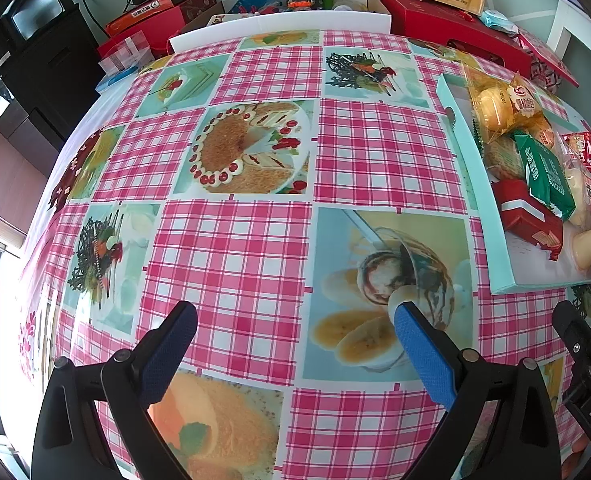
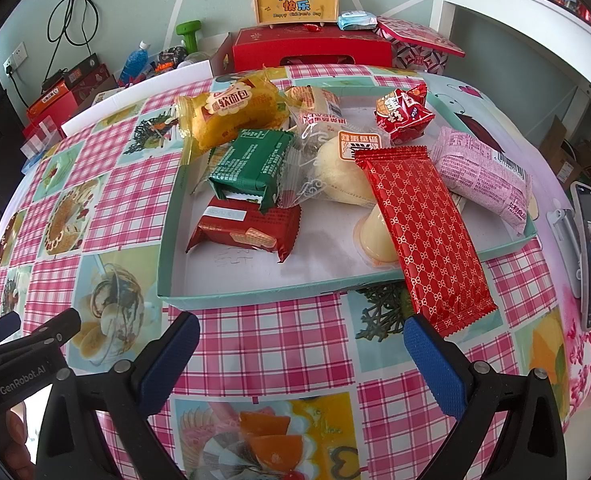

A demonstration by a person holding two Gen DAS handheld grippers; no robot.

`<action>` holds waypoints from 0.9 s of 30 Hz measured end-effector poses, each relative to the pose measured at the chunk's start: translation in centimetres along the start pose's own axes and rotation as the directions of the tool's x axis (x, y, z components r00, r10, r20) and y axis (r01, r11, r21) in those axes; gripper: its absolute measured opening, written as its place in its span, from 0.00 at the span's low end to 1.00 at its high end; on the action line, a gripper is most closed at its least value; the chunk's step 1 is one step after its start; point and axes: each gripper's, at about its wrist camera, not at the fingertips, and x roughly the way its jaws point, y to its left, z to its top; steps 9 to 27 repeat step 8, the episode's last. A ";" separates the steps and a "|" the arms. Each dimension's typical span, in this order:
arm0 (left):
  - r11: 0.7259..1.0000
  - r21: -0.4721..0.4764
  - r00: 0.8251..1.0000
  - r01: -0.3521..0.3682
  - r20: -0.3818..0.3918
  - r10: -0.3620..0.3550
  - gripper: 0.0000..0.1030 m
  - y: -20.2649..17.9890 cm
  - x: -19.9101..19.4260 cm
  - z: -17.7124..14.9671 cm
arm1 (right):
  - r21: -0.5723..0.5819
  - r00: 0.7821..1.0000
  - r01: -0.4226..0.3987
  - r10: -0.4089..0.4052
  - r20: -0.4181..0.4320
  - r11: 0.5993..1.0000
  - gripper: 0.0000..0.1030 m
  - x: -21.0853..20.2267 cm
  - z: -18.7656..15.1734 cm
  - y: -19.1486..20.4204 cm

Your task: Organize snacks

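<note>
Two grippers hovered over the bench [image 2: 255, 344], both with jaws spread wide and holding nothing. The landmark was the shallow teal tray [image 2: 255, 296], where the snacks lay heaped. One long red wrapper [image 2: 427, 236] mattered most: it lay half in the tray and half out, draped over the tray's near rim, its lower end resting on the checked cloth outside the rim. Its long axis ran from the tray's middle down toward the camera and slightly rightward.

The right gripper [image 2: 301, 344] sat just short of the tray's near rim, and the wrapper's free end lay just beside its right-hand finger, slightly ahead of it. The left gripper [image 1: 295, 330] was well off to the tray's left side, over bare cloth, with the tray [image 1: 503, 286] only at the edge of its view. By that reading the right gripper was the nearer one. To take the wrapper across its narrow width it would probably need to shift rightward and turn a little, since the jaws opened nearly crosswise to the packet already.

The other packets, green [image 2: 251, 164], dark red [image 2: 247, 232], pink [image 2: 479, 172] and yellow [image 2: 231, 112], all lay inside the tray.
</note>
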 end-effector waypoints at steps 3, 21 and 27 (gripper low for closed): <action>1.000 -0.003 1.000 -0.003 0.004 0.003 0.96 0.0 -0.1 0.0 | 0.001 1.000 0.000 0.000 0.001 1.000 1.00 0.0 0.0 0.0; 1.000 0.000 1.000 0.003 0.001 -0.003 0.96 -0.3 0.0 0.0 | 0.000 1.000 0.000 0.000 0.000 1.000 1.00 0.0 0.0 0.0; 1.000 0.000 1.000 0.003 0.001 -0.003 0.96 -0.3 0.0 0.0 | 0.000 1.000 0.000 0.000 0.000 1.000 1.00 0.0 0.0 0.0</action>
